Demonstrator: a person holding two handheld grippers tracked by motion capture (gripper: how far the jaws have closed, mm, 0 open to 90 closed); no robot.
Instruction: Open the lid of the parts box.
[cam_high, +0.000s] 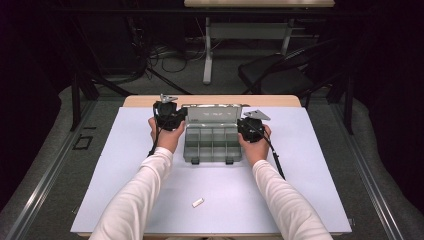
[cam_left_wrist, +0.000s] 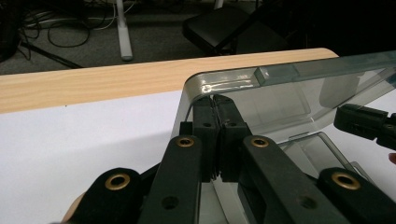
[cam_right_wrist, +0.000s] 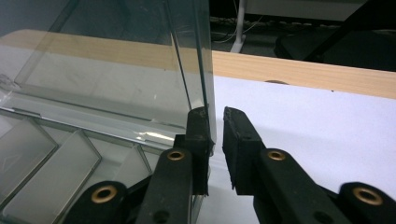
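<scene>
Clear grey plastic forms an organiser box (cam_high: 212, 142) that sits open in the middle of a white-covered bench (cam_high: 125, 165), its lid (cam_high: 214, 113) standing up at the far side. A person in white sleeves reaches in from the near edge, with one hand-held gripper at each end of the lid.

From the high view, the left gripper (cam_high: 170, 116) meets the lid's left end and the right gripper (cam_high: 248, 129) its right end, and a small white piece (cam_high: 198, 202) lies alone on the bench near the front, between the forearms. The jaws themselves are too small to read from up here.

The left gripper view comes in close — the left gripper (cam_left_wrist: 216, 135) has its black jaws pressed together on the lid's (cam_left_wrist: 280, 93) side edge, just under the rounded corner, pinching it. The other gripper's tip shows at the far right of this view.

The right gripper view shows the right gripper (cam_right_wrist: 215, 135) with its jaws slightly spread, one either side of the lid's (cam_right_wrist: 116, 70) thin upright edge; a gap remains on the outer side. Empty compartments (cam_right_wrist: 56, 158) of the box lie below.
</scene>
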